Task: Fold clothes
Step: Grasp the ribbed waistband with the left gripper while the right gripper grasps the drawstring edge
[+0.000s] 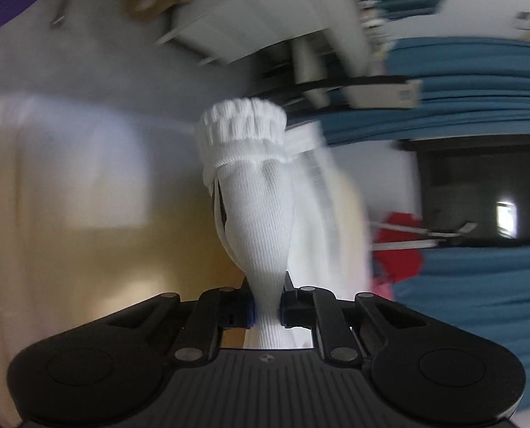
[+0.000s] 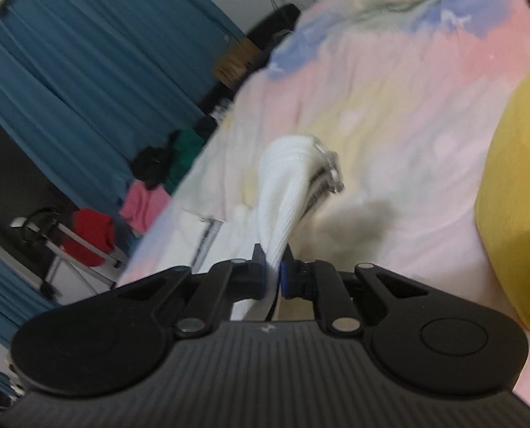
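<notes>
Left gripper (image 1: 266, 306) is clamped tight, both black fingers pinching a white ribbed garment (image 1: 258, 221) right at a narrow gathered neck of fabric. From that pinch the cloth fans forward and away from the camera, widening to a bunched, ruffled elastic cuff (image 1: 243, 126) at the far end. It's held up off any surface here, and the whole background streaks with motion blur. To the right, folds of blue curtain (image 1: 479, 107) and a dark panel; a patch of red cloth (image 1: 400, 246) sits low on the right. To the left, only pale cream and white smears that can't be made out.

Over to the right gripper (image 2: 274, 278), and it's the same story: fingers squeezed together on white ribbed fabric (image 2: 283, 192), which rises out of the pinch and ends in a rounded bundle with a darker striped edge showing on its right side. Beneath and beyond it spreads a pastel bedspread (image 2: 390, 89) in pink, yellow and blue. A big yellow cushion (image 2: 514, 185) fills the right edge. Off to the left, past the bed's edge, blue curtain (image 2: 86, 71) hangs, with red (image 2: 90, 235), pink (image 2: 143, 203) and green (image 2: 186, 153) clothes heaped below it.
</notes>
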`<state>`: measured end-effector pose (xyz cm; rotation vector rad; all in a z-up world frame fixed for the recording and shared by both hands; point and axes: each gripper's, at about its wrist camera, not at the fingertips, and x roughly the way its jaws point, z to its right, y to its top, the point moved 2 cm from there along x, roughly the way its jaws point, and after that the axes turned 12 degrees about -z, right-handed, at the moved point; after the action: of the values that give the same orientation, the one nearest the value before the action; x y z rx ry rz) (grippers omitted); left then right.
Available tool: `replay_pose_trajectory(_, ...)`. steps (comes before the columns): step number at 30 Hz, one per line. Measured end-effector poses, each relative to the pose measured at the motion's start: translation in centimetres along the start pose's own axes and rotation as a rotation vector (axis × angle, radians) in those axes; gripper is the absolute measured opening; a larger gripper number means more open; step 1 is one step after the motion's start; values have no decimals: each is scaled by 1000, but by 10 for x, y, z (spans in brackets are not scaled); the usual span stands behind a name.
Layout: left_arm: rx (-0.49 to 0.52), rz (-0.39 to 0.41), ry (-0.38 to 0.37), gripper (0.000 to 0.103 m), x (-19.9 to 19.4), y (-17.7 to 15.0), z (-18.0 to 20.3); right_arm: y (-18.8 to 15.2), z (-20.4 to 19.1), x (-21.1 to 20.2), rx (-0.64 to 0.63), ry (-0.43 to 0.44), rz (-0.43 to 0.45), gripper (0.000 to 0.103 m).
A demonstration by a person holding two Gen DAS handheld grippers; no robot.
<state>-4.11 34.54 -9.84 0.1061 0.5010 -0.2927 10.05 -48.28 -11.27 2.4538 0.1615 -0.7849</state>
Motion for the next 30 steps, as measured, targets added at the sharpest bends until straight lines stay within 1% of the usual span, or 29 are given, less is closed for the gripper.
replay_pose_trajectory(2, 51, 11, -16, 12, -3, 4, 20, 8, -10, 3, -16, 8, -15, 10)
replay_pose_trajectory(5, 107, 2, -5, 12, 8, 14, 53, 21, -26, 9, -41, 19, -38, 10)
replay_pose_trajectory(8, 128, 1, 13, 12, 36, 29, 87, 40, -60, 36, -76, 2, -62, 10)
replay_pose_trajectory(9, 137, 3, 22, 13, 53, 36, 100, 45, -73, 49, -92, -10, -69, 10)
replay_pose_trajectory(12, 186, 19, 68, 13, 117, 60, 140, 51, -104, 108, -108, -45, -84, 11)
replay_pose_trajectory(17, 290, 24, 215, 13, 220, 97, 189, 61, -155, 206, -133, -102, -109, 11)
replay_pose_trajectory(20, 302, 5, 295, 14, 280, 118, 195, 67, -185, 265, -149, -138, -124, 11)
replay_pose_trajectory(21, 305, -3, 329, 14, 301, 125, 194, 62, -188, 284, -161, -157, -130, 11)
replay_pose_trajectory(24, 319, -15, 406, 15, 340, 131, 183, 46, -189, 330, -199, -240, -162, 11)
replay_pose_trajectory(26, 336, -19, 428, 17, 355, 133, 178, 40, -185, 343, -201, -267, -166, 14)
replay_pose_trajectory(28, 359, -21, 432, 18, 358, 134, 175, 39, -183, 341, -212, -253, -161, 16)
replay_pose_trajectory(29, 370, -25, 431, 19, 354, 133, 173, 38, -182, 340, -217, -244, -158, 20)
replay_pose_trajectory(30, 378, -26, 422, 20, 350, 132, 172, 39, -181, 334, -228, -212, -160, 24)
